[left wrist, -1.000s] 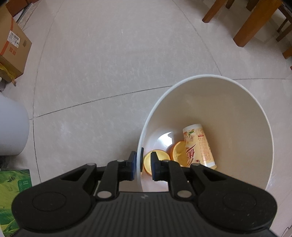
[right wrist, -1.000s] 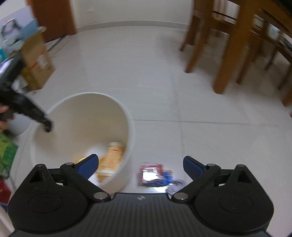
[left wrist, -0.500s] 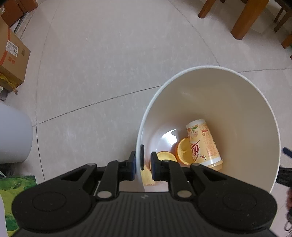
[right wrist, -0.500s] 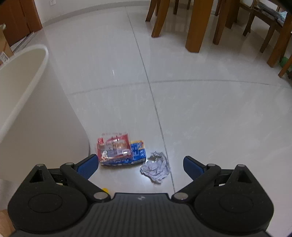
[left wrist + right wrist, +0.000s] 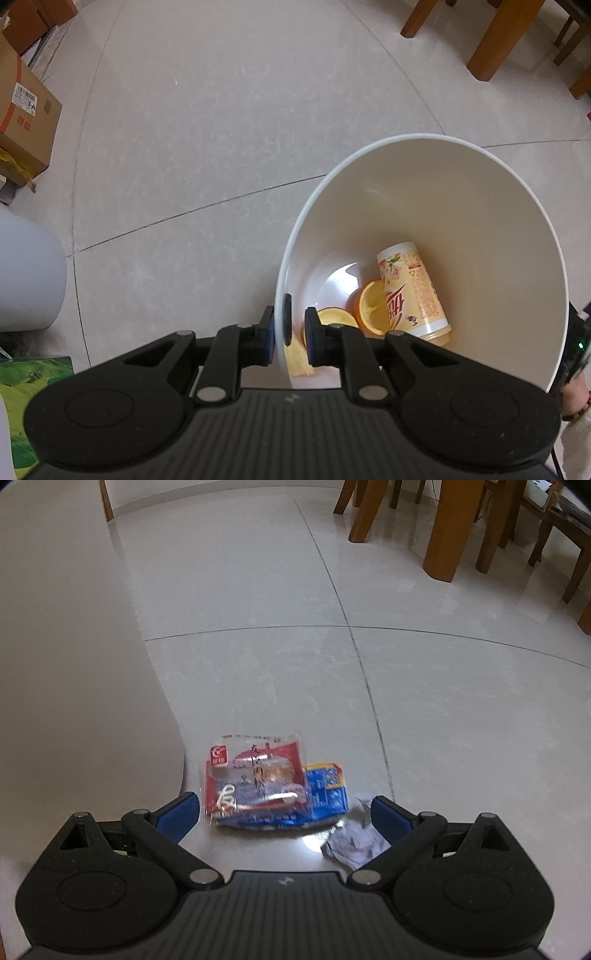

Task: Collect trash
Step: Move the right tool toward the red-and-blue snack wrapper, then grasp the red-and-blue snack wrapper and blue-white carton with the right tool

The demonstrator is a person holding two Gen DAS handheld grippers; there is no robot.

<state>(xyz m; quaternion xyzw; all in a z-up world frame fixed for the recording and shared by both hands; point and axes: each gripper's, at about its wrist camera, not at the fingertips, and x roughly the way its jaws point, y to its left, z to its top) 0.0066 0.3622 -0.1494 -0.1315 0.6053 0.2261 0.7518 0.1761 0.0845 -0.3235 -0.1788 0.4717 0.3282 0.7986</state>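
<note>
My left gripper (image 5: 290,326) is shut on the near rim of a white trash bin (image 5: 480,206). Inside the bin lie a yellow drink cup (image 5: 413,291) and orange halves (image 5: 371,302). In the right wrist view my right gripper (image 5: 286,814) stands open, low over the floor. Between its blue fingers (image 5: 177,814) lies a red and clear snack wrapper (image 5: 255,775) on top of a blue packet (image 5: 328,790). A crumpled grey paper ball (image 5: 354,843) lies by the right finger. The bin's outer wall (image 5: 74,664) fills the left of that view.
Wooden table and chair legs (image 5: 448,531) stand at the far right. A cardboard box (image 5: 26,118) sits at the left, with a white cylinder (image 5: 26,273) and a green box (image 5: 26,373) near it. A person's hand (image 5: 576,395) shows at the bin's right edge.
My right gripper has dropped from above the bin down to the floor, and the wrappers now lie between its fingers. The left gripper has kept its hold on the rim.
</note>
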